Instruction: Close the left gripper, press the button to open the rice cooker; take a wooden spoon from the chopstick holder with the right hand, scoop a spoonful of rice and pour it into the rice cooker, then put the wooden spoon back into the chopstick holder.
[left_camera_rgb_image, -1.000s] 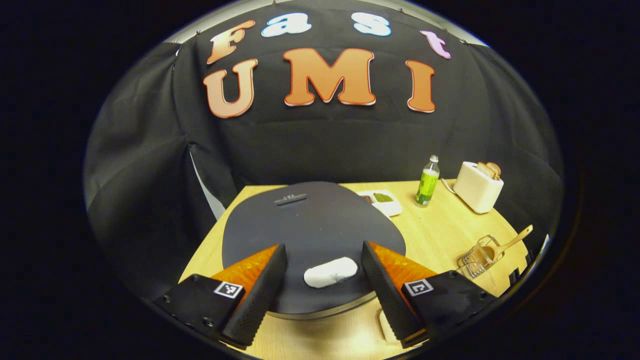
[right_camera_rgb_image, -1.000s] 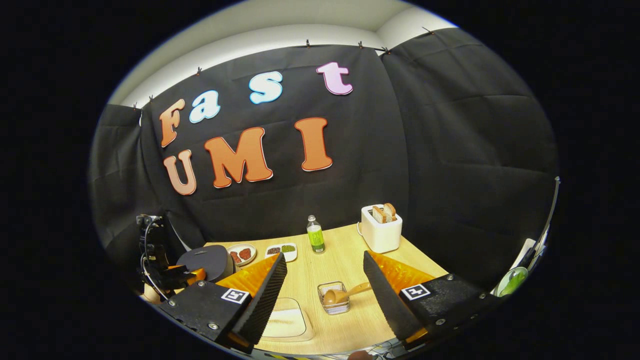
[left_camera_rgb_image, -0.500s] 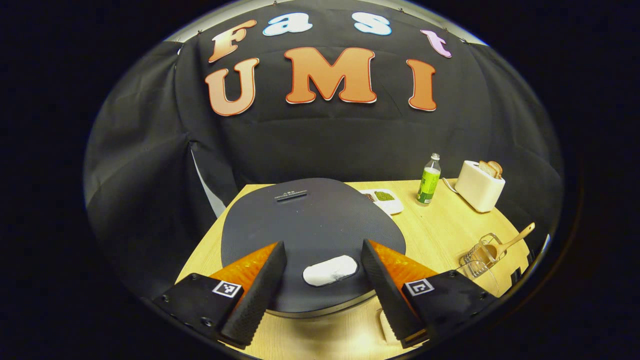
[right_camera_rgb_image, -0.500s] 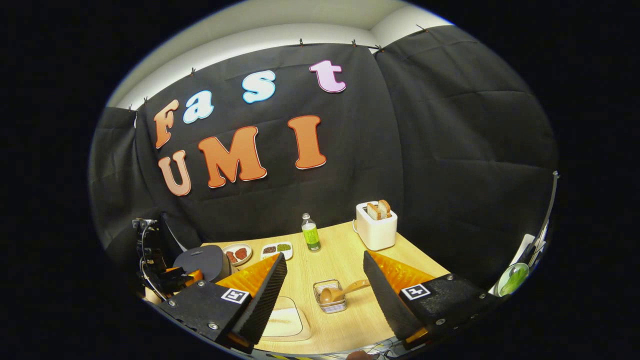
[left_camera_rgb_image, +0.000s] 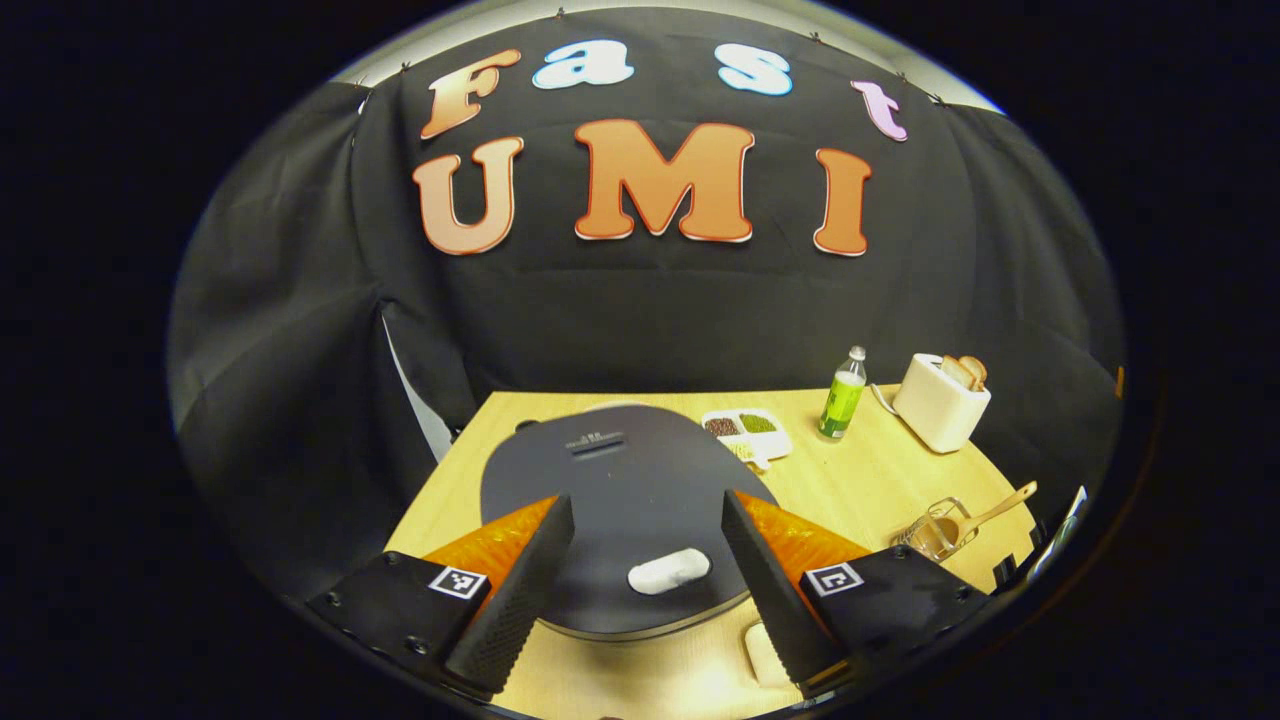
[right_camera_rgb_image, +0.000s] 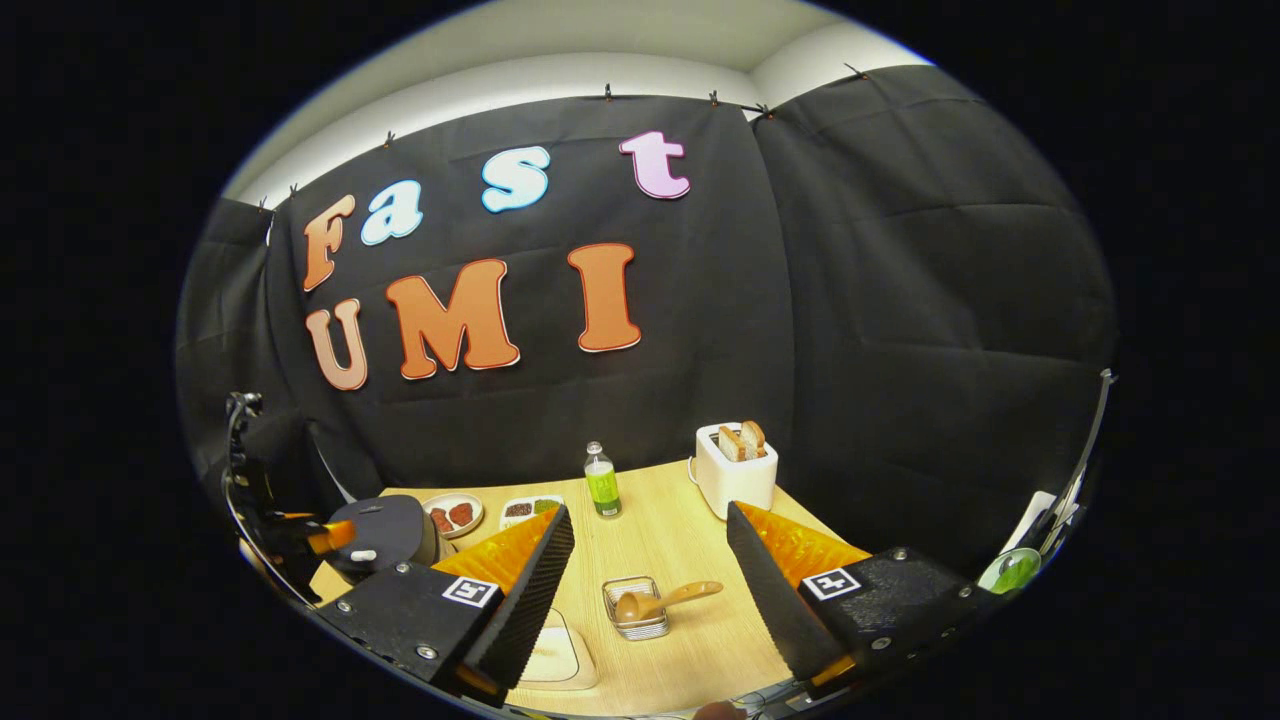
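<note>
Left hand-held gripper hovers over rice cooker, fingers spread around its button (lid shut). Right hand-held gripper likewise spread, nothing held.

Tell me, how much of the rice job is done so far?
Nothing is finished. The rice cooker has its lid down, and the left gripper hangs open over the white button instead of closed for pressing. The right gripper is open, with the wooden spoon lying in the chopstick holder in front of it. Pressing, scooping, pouring and putting the spoon back are all left.
</note>
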